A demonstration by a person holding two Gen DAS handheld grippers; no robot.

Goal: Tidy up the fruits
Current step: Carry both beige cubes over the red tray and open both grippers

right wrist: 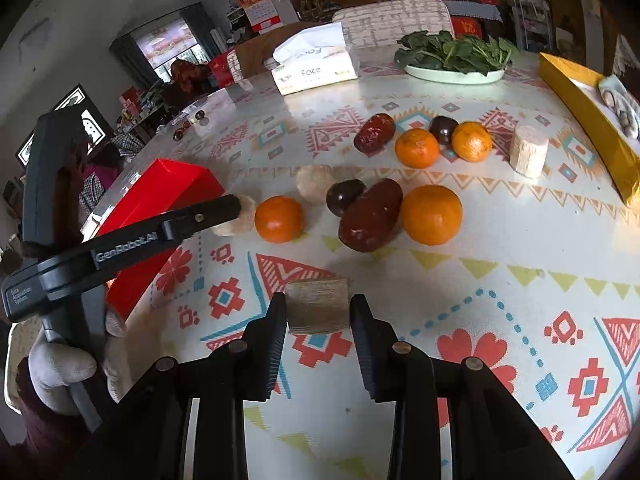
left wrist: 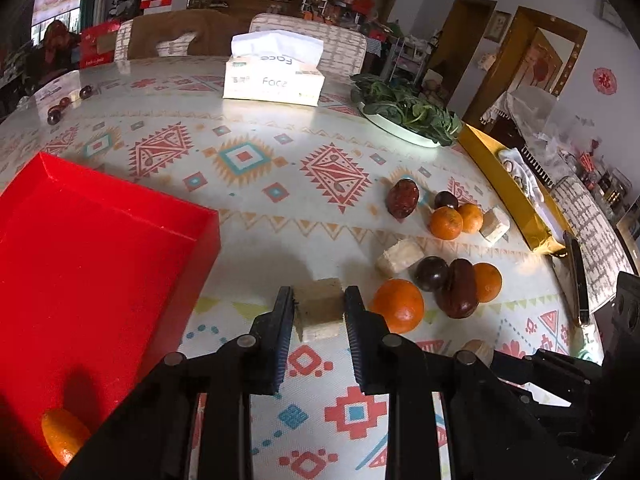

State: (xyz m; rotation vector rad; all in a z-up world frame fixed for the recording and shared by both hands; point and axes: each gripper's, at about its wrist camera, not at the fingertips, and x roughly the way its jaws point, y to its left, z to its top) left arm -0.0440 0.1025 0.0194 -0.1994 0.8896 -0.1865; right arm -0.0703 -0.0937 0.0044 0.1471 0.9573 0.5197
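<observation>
Right now both hand-held grippers are at the grasping stage. The left hand-held gripper [left wrist: 319, 308] has its pads pressed on a pale cut chunk [left wrist: 320, 314] standing on the worktop [left wrist: 256, 128], just right of the red box [left wrist: 92, 264]. The right hand-held gripper [right wrist: 319, 314] brackets a tan wood-grained block [right wrist: 318, 306] near the front edge; its pads sit at the block's sides and appear to clamp it.

One tangerine [left wrist: 60, 436] already lies in the red box's near corner, so sorting seems under way, with most left. Other tangerines [right wrist: 431, 214], dark plums [right wrist: 344, 196] and wrinkled red dates [right wrist: 370, 216] lie clustered mid-worktop, further right of the box.

Next, I judge, each piece needs a clean lift without slipping, then a carry to a container: the red box at left, perhaps the gold tray [right wrist: 588, 120] at far right.

Readable writing: "Face" on the tissue box [left wrist: 274, 80], and "GenRobot.AI" along the left tool's arm [right wrist: 126, 254].
</observation>
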